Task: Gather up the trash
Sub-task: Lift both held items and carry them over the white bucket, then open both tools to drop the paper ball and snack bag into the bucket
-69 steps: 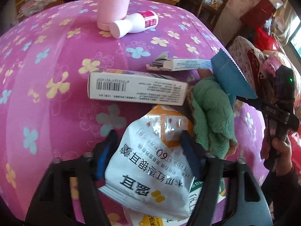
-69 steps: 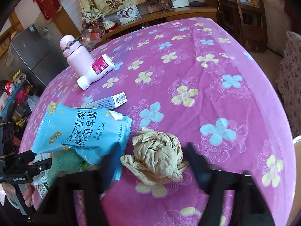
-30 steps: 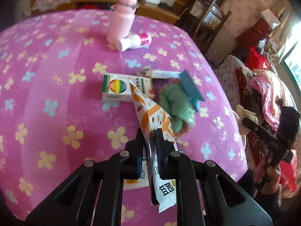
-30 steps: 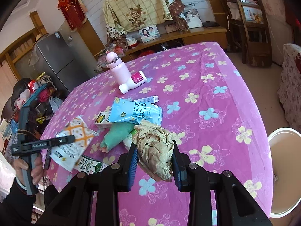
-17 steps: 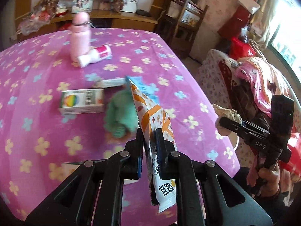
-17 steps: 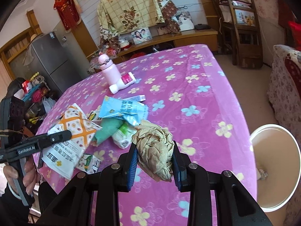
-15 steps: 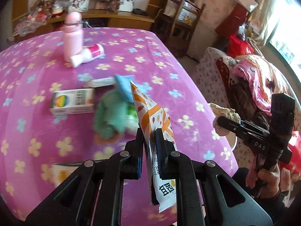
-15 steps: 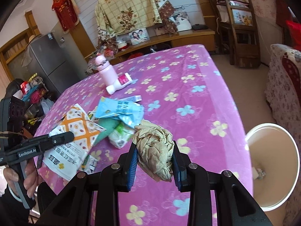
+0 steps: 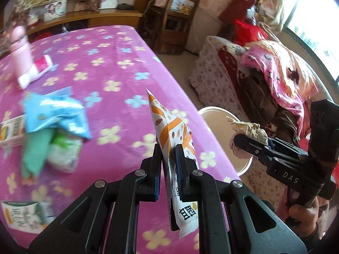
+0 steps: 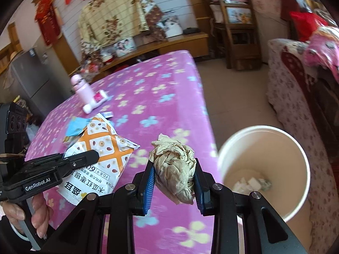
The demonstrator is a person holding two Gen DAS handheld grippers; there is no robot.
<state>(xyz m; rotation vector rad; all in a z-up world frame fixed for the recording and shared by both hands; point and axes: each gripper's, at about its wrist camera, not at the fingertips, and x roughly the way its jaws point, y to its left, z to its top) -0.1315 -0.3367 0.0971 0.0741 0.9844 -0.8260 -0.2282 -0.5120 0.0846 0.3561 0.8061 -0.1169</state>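
Note:
My left gripper is shut on an orange and white snack packet, held edge-up above the table's right edge; the packet also shows in the right wrist view. My right gripper is shut on a crumpled tan paper ball, which also shows in the left wrist view, held beside the table edge and just left of a white bin. The bin stands on the floor with a few white scraps inside.
On the purple flowered tablecloth lie a blue packet, a green cloth, a white box, a green carton, a pink bottle and a white tube. A covered sofa is right of the bin.
Both grippers have swung right with their loads, away from the pile towards the table's right edge. The white bin has come into fuller view, close to the right gripper.

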